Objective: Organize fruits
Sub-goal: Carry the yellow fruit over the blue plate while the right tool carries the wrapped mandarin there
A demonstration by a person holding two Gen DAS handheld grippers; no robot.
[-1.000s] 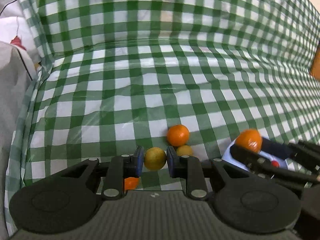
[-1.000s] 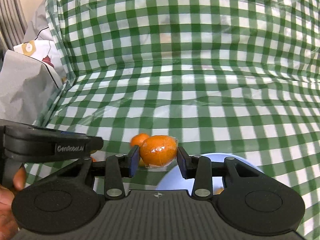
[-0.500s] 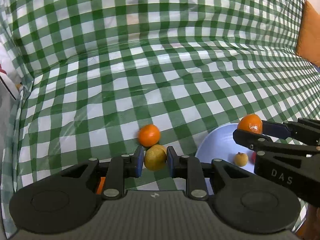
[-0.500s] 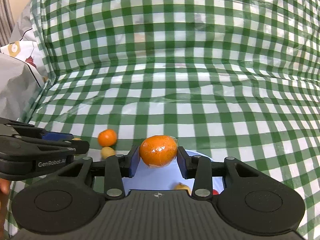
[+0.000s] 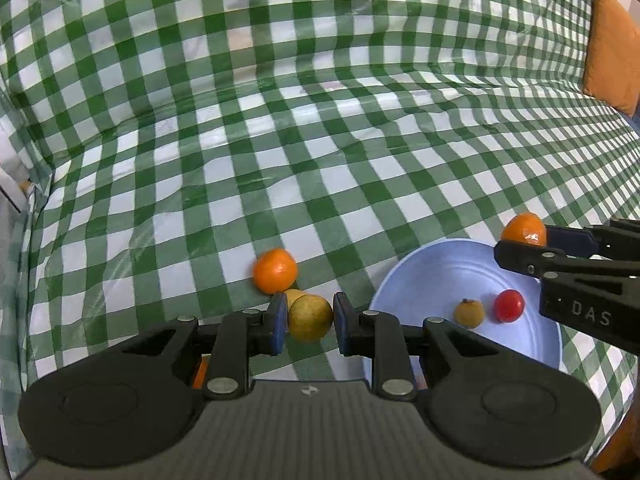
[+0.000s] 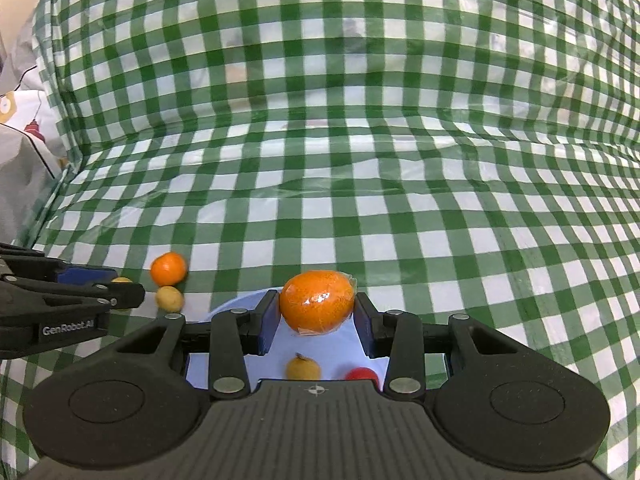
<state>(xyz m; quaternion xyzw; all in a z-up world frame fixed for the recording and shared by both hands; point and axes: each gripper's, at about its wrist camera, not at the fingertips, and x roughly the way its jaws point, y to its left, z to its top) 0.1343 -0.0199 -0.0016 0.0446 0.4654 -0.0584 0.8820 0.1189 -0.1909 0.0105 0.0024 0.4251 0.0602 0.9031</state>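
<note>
My left gripper (image 5: pixel 310 322) is shut on a yellow-green round fruit (image 5: pixel 310 317) and holds it above the checked cloth, just left of the pale blue bowl (image 5: pixel 416 276). My right gripper (image 6: pixel 316 314) is shut on a plastic-wrapped orange (image 6: pixel 317 305) over the bowl's (image 6: pixel 240 300) far rim; the orange also shows in the left wrist view (image 5: pixel 524 229). In the bowl lie a small yellow fruit (image 5: pixel 469 313) and a red one (image 5: pixel 509 305). An orange mandarin (image 5: pixel 276 271) and a small yellow fruit (image 6: pixel 169 298) lie on the cloth left of the bowl.
The green-and-white checked cloth (image 5: pixel 320 140) covers the surface and rises up behind it. An orange cushion (image 5: pixel 608 48) is at the far right. A grey and white bag (image 6: pixel 20 152) stands at the left edge. Something orange (image 5: pixel 200 372) shows under my left gripper.
Both grippers have moved right with their fruit. The bowl has come further into the left wrist view, and the right gripper's orange now hangs over the bowl's far rim.
</note>
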